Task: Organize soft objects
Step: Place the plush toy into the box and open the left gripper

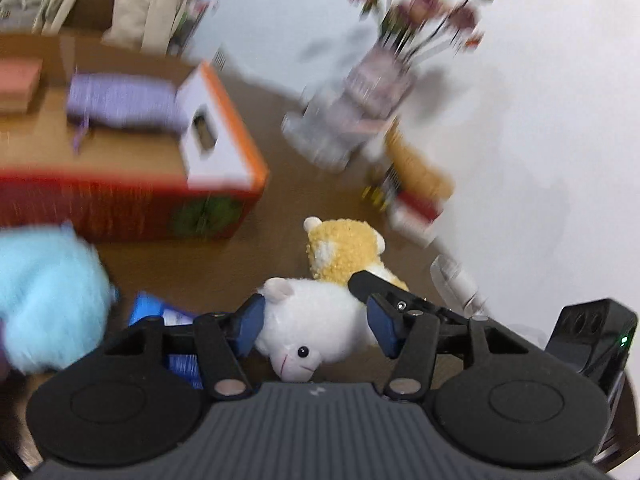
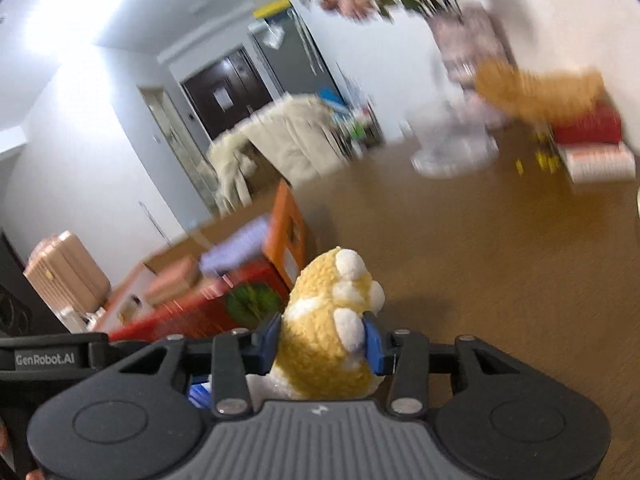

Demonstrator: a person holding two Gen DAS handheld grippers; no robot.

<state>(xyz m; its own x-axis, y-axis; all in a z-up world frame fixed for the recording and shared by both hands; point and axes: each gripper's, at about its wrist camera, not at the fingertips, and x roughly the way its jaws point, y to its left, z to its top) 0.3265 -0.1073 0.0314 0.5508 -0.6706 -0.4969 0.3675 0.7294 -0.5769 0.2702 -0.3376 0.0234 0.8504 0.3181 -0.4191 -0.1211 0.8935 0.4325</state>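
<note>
In the left wrist view a white plush animal lies head toward the camera between the blue pads of my left gripper, which press on its sides. Just behind it sits a yellow plush. In the right wrist view that yellow plush, with white paws, is squeezed between the blue pads of my right gripper. A light blue fluffy toy fills the left edge, blurred. Another tan plush rests on red and white books by the wall.
A red box with an orange and white carton stands at left on the brown table. A purple item lies in a cardboard box behind it. A vase of flowers stands near the wall. A blue packet lies under the left gripper.
</note>
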